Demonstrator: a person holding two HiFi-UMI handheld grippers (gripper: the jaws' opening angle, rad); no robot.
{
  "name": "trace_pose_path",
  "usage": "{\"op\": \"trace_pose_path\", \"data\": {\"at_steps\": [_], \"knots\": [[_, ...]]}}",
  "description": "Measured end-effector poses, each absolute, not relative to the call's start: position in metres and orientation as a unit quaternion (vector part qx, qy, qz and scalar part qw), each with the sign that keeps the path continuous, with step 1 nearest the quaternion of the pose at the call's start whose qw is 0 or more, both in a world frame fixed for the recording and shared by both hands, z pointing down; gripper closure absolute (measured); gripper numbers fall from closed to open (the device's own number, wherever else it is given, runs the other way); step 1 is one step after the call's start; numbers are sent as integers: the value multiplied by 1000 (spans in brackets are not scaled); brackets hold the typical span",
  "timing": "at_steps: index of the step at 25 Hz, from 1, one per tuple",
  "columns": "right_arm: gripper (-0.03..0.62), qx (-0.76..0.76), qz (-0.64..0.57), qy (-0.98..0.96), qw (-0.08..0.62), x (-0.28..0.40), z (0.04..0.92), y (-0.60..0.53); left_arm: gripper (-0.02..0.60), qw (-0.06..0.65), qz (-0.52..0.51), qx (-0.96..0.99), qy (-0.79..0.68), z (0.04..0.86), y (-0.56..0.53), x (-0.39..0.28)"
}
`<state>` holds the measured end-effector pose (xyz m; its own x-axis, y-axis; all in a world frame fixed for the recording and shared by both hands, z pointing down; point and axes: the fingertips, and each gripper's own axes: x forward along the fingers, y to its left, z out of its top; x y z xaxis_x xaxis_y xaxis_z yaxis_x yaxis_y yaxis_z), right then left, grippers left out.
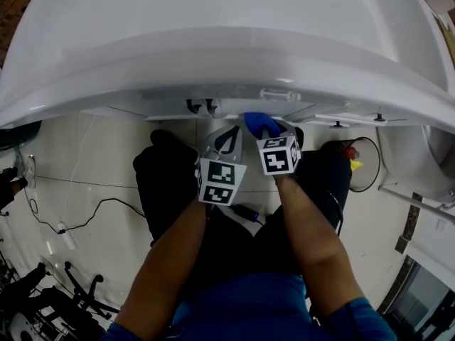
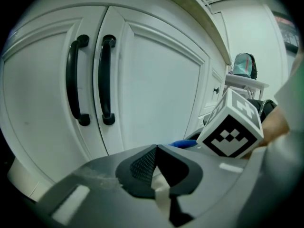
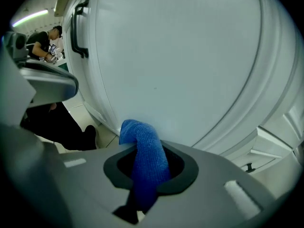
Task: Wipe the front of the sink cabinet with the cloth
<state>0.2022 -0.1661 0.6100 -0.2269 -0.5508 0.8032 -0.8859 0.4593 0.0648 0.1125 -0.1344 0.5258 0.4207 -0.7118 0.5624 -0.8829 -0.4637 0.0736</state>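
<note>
The left gripper (image 2: 156,148) is held with its jaws closed together on nothing, before the white panelled sink cabinet doors (image 2: 156,75) with their black bar handles (image 2: 103,80). Just beside it, the right gripper (image 3: 145,170) is clamped on a blue microfibre cloth (image 3: 142,151), whose folded end is raised close to the door; contact cannot be told.

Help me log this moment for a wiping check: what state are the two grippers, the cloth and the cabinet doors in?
blue microfibre cloth: clamped, its free end bunched upward near the cabinet front; contact unclear.
right gripper: fingers shut on the blue microfibre cloth.
left gripper: fingers shut, nothing between them.
white double cabinet doors: closed.
</note>
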Motion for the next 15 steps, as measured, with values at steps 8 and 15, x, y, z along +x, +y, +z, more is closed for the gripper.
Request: {"op": "trace_pose_path", "data": {"at_steps": [8,15], "knots": [[534,469,230,-748,409,198,626,-170,575,189,243,819,-484,530,-137,111],[534,474,224,-763,379,193,599,-160,575,180,240,824,-481,522,-136,112]]}}
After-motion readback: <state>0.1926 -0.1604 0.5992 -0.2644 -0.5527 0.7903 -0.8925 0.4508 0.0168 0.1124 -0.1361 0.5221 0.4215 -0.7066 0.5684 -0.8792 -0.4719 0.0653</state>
